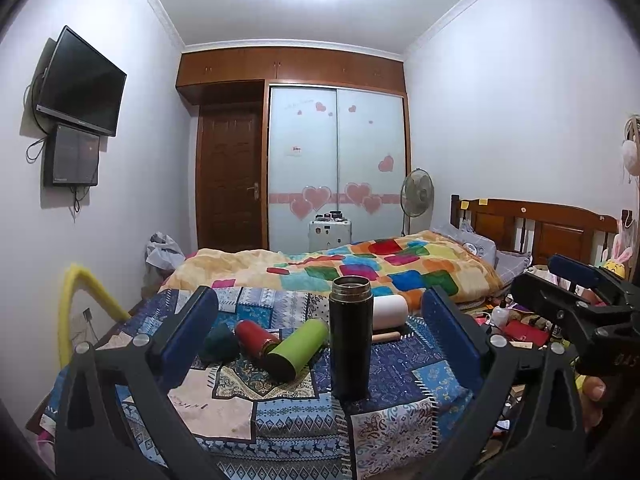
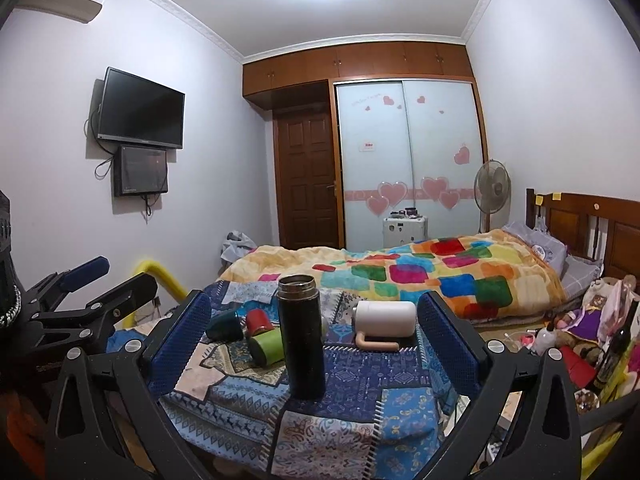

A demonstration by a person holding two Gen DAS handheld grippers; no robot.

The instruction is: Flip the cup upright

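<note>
A black cup (image 1: 351, 338) (image 2: 302, 336) stands upright with its mouth open on the patterned cloth. Behind it lie a green cup (image 1: 298, 350) (image 2: 267, 347), a red cup (image 1: 256, 338) (image 2: 259, 320), a dark teal cup (image 1: 219, 342) (image 2: 225, 327) and a white cup with a handle (image 1: 390, 311) (image 2: 386, 319), all on their sides. My left gripper (image 1: 320, 340) is open, its blue pads either side of the cups and nearer the camera. My right gripper (image 2: 316, 344) is open and empty too. Each gripper shows at the edge of the other's view (image 1: 580, 292) (image 2: 92, 284).
The cloth-covered table (image 1: 400, 420) (image 2: 360, 412) stands beside a bed with a colourful quilt (image 1: 360, 268) (image 2: 420, 272). A yellow foam tube (image 1: 80, 300) is at the left. Clutter and a dark bottle (image 2: 616, 348) lie at the right.
</note>
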